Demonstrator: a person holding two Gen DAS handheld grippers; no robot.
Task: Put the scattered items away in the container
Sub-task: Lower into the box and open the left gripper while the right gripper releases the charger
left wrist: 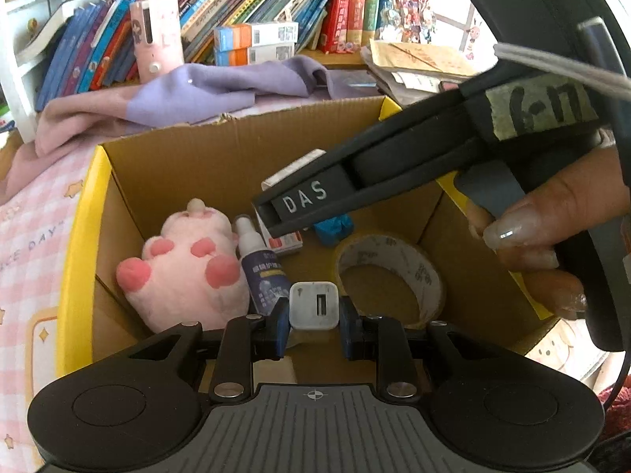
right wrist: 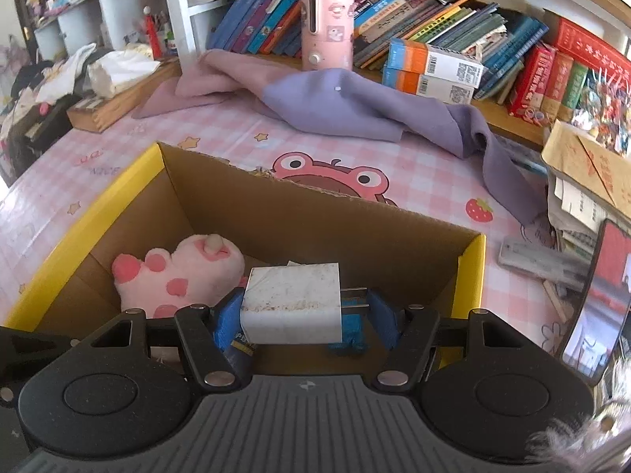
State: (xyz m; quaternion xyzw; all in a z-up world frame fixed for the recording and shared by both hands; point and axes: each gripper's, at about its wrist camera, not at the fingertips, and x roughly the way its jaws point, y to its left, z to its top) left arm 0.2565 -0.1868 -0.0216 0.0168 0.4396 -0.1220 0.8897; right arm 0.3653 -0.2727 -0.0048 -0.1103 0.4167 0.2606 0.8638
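White plastic fills both of my grips: my left gripper [left wrist: 314, 317] is clamped on a small white charger cube [left wrist: 314, 306] with its USB slot facing the camera, and my right gripper [right wrist: 304, 317] pinches a larger white wall charger [right wrist: 292, 304] lengthwise, one blue pad [right wrist: 226, 325] against its end and the other against the tips of its metal prongs [right wrist: 353, 298]. Both chargers hang over the open cardboard box [left wrist: 165, 165] with yellow edges. Below my left fingers, inside it, lie a pink plush paw [left wrist: 185, 264], a small spray bottle [left wrist: 262, 270] leaning against the plush, a roll of tape [left wrist: 390, 272] lying flat, a crumpled blue thing [left wrist: 335, 228] and a small white and red carton [left wrist: 286, 241] partly hidden under my right gripper's finger. My right hand [left wrist: 552, 220] shows at the right of the left view, its fingers around the handle. The box stands on a pink checked cover [right wrist: 426, 181] printed with a frog and a strawberry. Beyond it a lilac and pink cloth [right wrist: 347, 106] is heaped, then a pink cylindrical device [right wrist: 326, 27], two stacked orange and white boxes [right wrist: 432, 71] and a row of leaning books [right wrist: 453, 19].
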